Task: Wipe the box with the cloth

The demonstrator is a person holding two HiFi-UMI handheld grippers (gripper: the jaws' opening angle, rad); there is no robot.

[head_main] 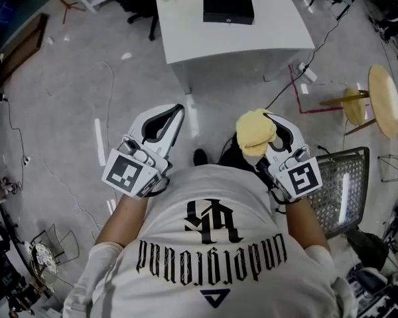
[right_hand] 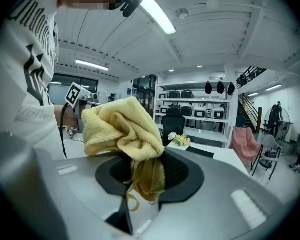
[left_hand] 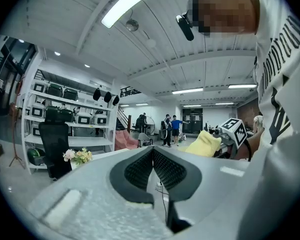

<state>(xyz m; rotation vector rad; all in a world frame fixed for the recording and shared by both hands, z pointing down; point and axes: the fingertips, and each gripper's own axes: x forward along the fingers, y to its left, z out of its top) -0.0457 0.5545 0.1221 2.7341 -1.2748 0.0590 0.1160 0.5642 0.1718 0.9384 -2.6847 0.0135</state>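
Clutching cloth (right_hand: 124,126), right gripper (right_hand: 146,170) near level

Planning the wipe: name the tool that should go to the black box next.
Right. The right tool is shut on the yellow cloth; the left tool is shut and empty. Both hang short of the white table with the black box.

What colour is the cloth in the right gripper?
Yellow. The cloth shows best in the right gripper view.
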